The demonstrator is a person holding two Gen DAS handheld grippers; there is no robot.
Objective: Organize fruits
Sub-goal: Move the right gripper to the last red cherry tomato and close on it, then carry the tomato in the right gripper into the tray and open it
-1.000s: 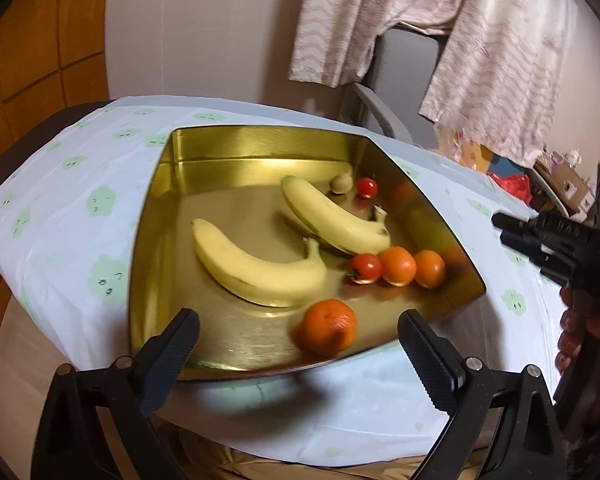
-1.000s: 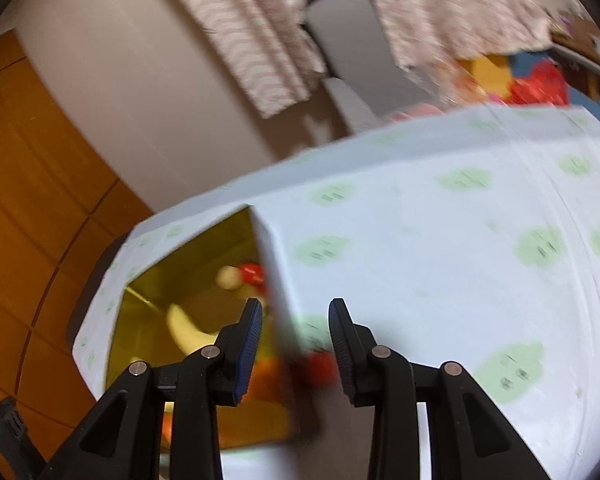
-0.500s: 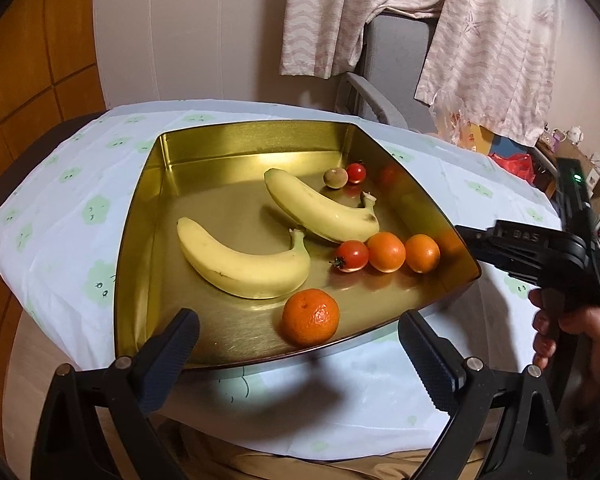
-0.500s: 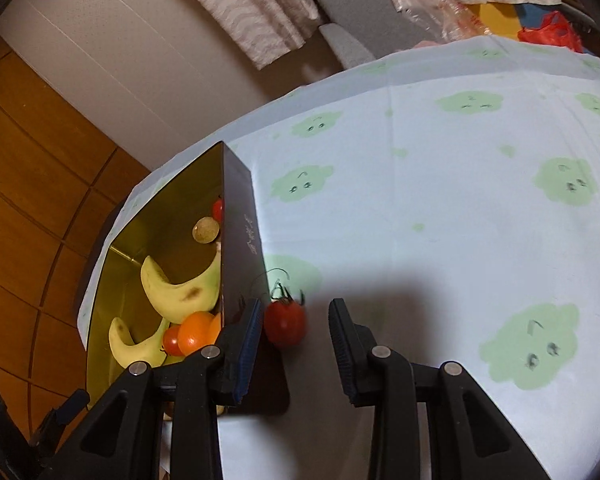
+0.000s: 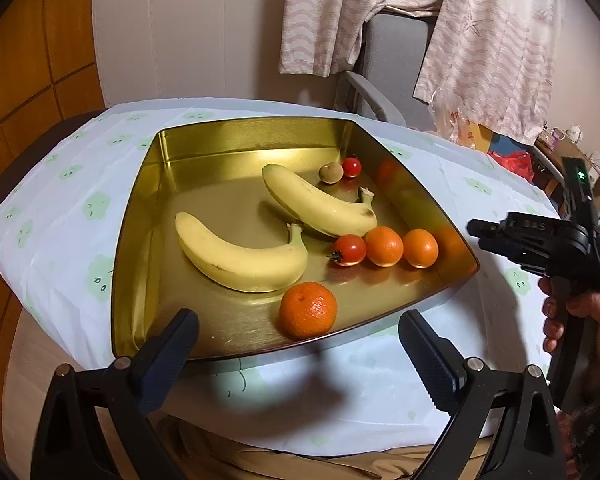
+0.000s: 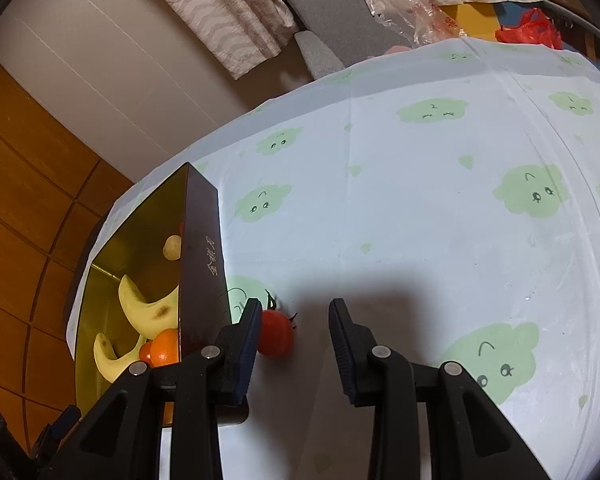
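Note:
A gold tin tray (image 5: 256,140) holds two bananas (image 5: 240,256), an orange (image 5: 308,310), two smaller oranges (image 5: 384,246), two cherry tomatoes (image 5: 350,250) and a small brown fruit (image 5: 331,173). My left gripper (image 5: 297,315) hangs open over the tray's near rim with nothing between its fingers. A loose red tomato (image 6: 276,338) lies on the cloth just outside the tray's dark outer wall (image 6: 204,248). My right gripper (image 6: 295,304) stands around it, jaws narrow but apart, the tomato close to the left finger (image 6: 248,332). In the left wrist view a hand holds that gripper (image 5: 476,226) right of the tray.
A round table under a pale cloth printed with green clouds (image 6: 432,112) carries everything. A grey chair (image 5: 384,64) draped with pink clothes (image 5: 488,40) stands behind it. Boxes and a red bag (image 5: 512,160) sit at the far right.
The right gripper has come down and in on the loose tomato, which now lies between its fingers. The left gripper has barely shifted.

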